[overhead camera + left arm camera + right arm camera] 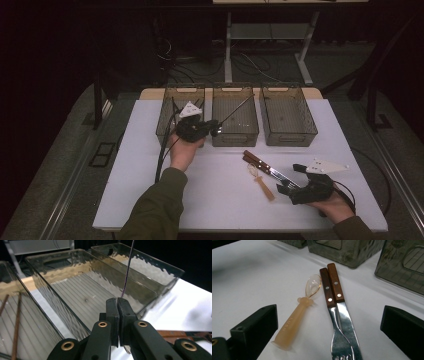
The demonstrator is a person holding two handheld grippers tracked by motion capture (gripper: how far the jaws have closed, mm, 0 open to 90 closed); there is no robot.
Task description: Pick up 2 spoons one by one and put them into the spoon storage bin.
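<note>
I am counting three clear bins standing in a row at the far side of the white worktop [150, 190]: the left bin [167, 112], the middle bin [235, 136] and the right bin [288, 131]. In my left gripper [216, 127] I am holding one thin rod [237, 107], my fingers [112, 312] pressing tight together on its lower end; it is rising slantwise over the middle bin, and in the left gripper view it is running up past that bin's far wall. In that view two brown sticks [17, 325] are lying in the left bin. On the near part of the worktop three pieces of cutlery are lying close together: one fork [331, 307] and one knife [342, 307], both wooden-handled, side by side and touching, and one pale translucent spoon [297, 317] just beside the fork's handle. They are lying between the bins and my right gripper [292, 177], with nothing in the way. My right fingers [254, 327] are standing wide apart with nothing between them, flanking the tines and the spoon's thick handle. My left hand [182, 150] is stretching forward, gripper level at the near wall of the left and middle bins; my right hand [335, 205] is sitting low at the near right of the worktop, pointing leftward at the cutlery.
</note>
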